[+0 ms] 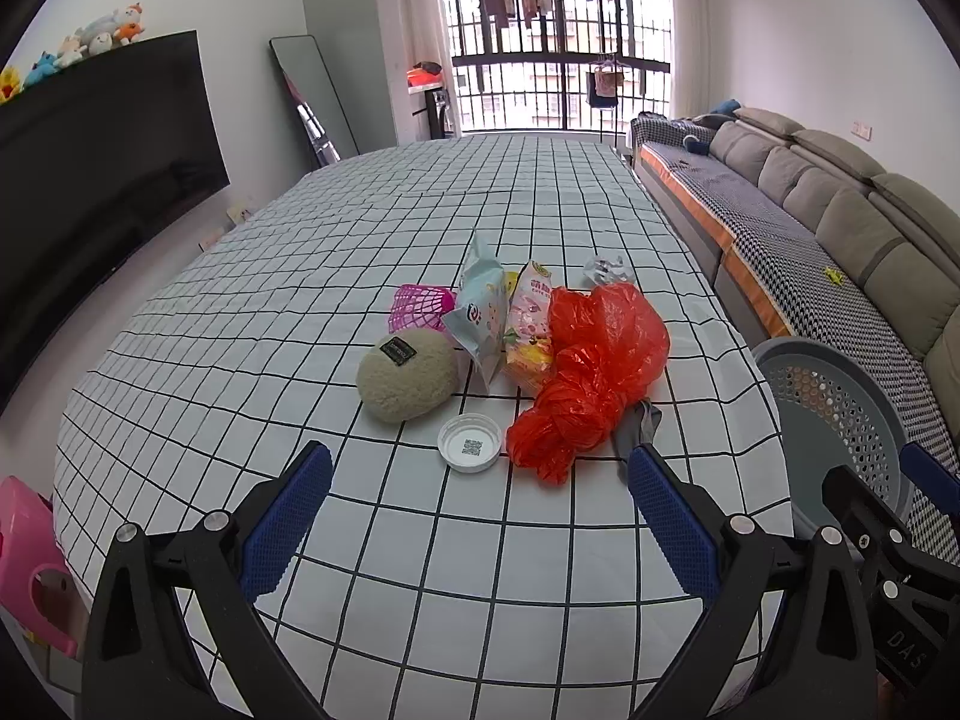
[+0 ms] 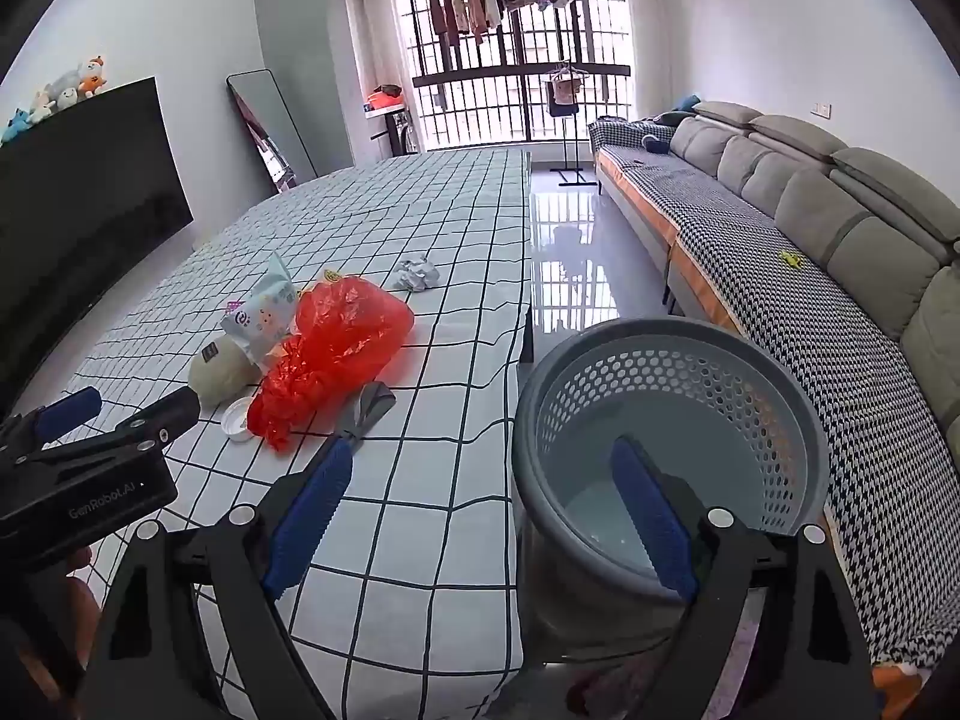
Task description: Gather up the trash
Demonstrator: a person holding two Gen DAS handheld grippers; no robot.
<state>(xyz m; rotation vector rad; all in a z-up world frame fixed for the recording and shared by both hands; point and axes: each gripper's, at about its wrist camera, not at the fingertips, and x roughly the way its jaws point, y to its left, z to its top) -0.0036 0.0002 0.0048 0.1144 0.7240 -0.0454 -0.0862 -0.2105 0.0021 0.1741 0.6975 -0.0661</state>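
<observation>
A heap of trash lies on the checked tablecloth (image 1: 228, 360): a red plastic bag (image 1: 594, 372), a white lid (image 1: 469, 442), a light blue snack packet (image 1: 480, 312), a pink and yellow packet (image 1: 528, 324), a grey wrapper (image 1: 639, 429) and crumpled paper (image 1: 606, 270). A beige plush pouch (image 1: 408, 373) and a pink mesh basket (image 1: 420, 306) lie with them. My left gripper (image 1: 480, 459) hovers open just short of the lid, holding nothing. My right gripper (image 2: 483, 450) is open and empty, straddling the table's edge and the rim of the grey perforated bin (image 2: 672, 420).
The bin stands on the floor at the table's right edge, with nothing visible inside. A grey sofa (image 2: 840, 228) runs along the right wall beyond a strip of glossy floor (image 2: 564, 252). A dark TV (image 1: 90, 180) and a mirror (image 1: 312, 96) are at the left; a pink stool (image 1: 30, 564) sits near left.
</observation>
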